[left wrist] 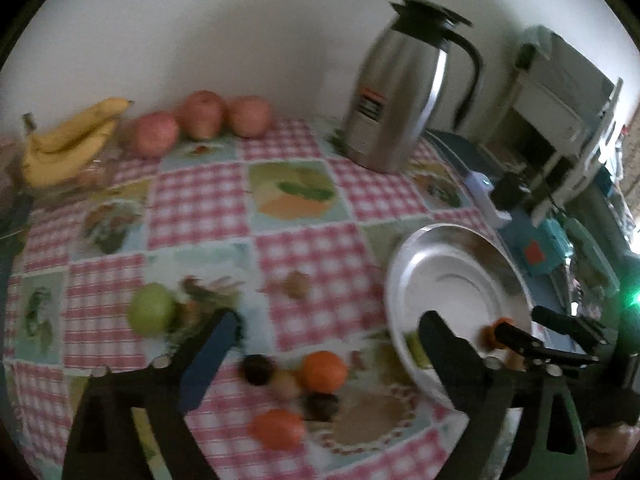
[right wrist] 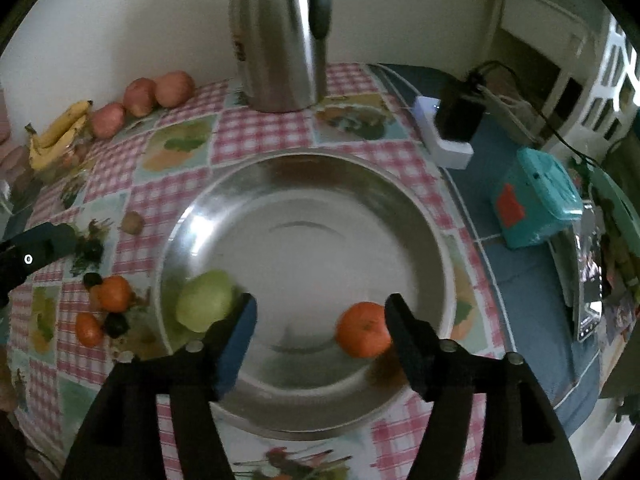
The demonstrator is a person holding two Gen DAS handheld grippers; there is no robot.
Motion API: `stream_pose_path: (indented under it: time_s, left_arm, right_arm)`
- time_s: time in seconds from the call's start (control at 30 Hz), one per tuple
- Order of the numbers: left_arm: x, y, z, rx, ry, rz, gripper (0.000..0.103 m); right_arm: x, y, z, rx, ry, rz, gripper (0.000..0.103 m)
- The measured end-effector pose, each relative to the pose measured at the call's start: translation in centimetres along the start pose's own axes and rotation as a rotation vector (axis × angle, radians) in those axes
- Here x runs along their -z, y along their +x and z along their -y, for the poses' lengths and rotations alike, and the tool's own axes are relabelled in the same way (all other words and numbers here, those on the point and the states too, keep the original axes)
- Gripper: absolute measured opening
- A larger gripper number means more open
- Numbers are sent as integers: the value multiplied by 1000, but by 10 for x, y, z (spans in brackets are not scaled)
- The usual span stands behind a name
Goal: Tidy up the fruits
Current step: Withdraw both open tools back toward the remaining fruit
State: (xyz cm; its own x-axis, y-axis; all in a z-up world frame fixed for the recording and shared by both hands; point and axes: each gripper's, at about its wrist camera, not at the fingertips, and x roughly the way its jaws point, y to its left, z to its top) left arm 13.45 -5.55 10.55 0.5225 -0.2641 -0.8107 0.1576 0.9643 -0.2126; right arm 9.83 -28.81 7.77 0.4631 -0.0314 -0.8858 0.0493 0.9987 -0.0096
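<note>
The fruits: an orange (right wrist: 363, 329) and a green one (right wrist: 205, 306) sat in the bowl (right wrist: 304, 172). Both tools, right (right wrist: 320, 320) and left (left wrist: 332, 338), were wide open, holding nothing. Next, grab gently.

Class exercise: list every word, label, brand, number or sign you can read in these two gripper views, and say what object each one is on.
No text can be read in either view.
Steel thermos jug: a label with red and dark stripes, too blurred to read.
Teal box: a plain red patch, no letters visible.
Checked tablecloth: fruit pictures only, no words.
Steel bowl: no markings seen.
</note>
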Motion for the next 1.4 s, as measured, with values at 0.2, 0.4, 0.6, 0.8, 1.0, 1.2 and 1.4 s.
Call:
stream_pose_path:
  time_s: [0.2, 0.4, 0.6, 0.8, 1.0, 1.2, 1.4]
  left_arm:
    - [11, -12, -42, -28, -41, 26, 100]
    - [23, -23, -85, -75, -113, 59, 103]
    - [36, -30, -121, -147, -184, 68, 103]
    - [53, -31, -135, -216, -196, 54, 103]
    - [73, -25, -134, -251, -171, 18, 103]
    - [85, -21, -129, -248, -159, 6, 103]
    - [86, -19, -123, -212, -134, 38, 103]
  right_arm:
    - [-5, 0, -32, -27, -45, -6, 72]
    - [-11, 3, -67, -69, -89, -16, 76]
    - [-16, 6, -112, -143, -141, 3, 92]
    - [-5, 12, -143, -211, -176, 10, 95]
    - [21, 22, -152, -244, -195, -23, 95]
    - [32, 14, -148, -233, -208, -4, 95]
    - [28, 3, -144, -235, -202, 49, 95]
